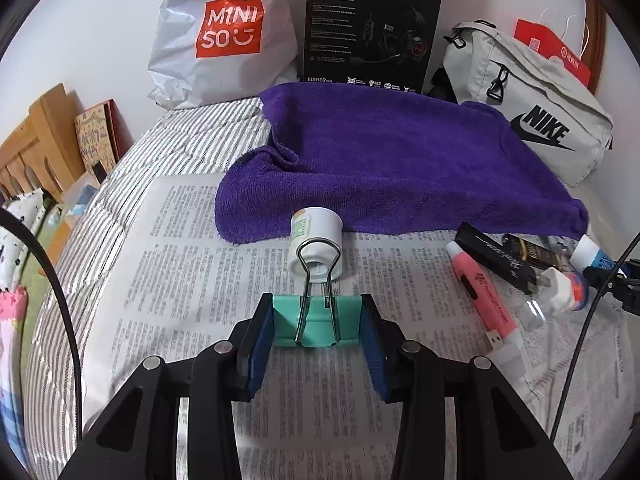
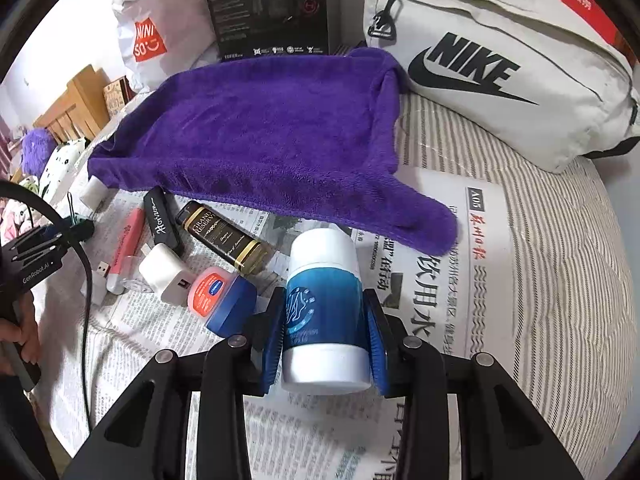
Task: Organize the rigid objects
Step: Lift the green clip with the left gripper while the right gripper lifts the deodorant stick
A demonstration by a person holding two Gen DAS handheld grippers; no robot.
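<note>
My left gripper (image 1: 316, 308) is shut on a teal binder clip (image 1: 316, 326), whose wire handles point away from me over the newspaper (image 1: 192, 280). Just beyond it a small white bottle (image 1: 316, 244) lies against the purple towel (image 1: 392, 160). My right gripper (image 2: 325, 296) is shut on a white and blue bottle (image 2: 324, 308), its blue pads pressing both sides. To the left of that bottle lie a Vaseline tin (image 2: 220, 292), a white charger (image 2: 168, 272), a dark brown bottle (image 2: 224, 240), a black USB stick (image 2: 160, 216) and a pink pen (image 2: 128, 240).
A Nike bag (image 2: 500, 60), a black headset box (image 1: 372, 28) and a Miniso bag (image 1: 224, 36) stand behind the towel against the wall. The newspaper lies on a striped bedcover (image 2: 560, 260). A hand (image 2: 20, 332) and a cable (image 2: 86, 280) are at the left.
</note>
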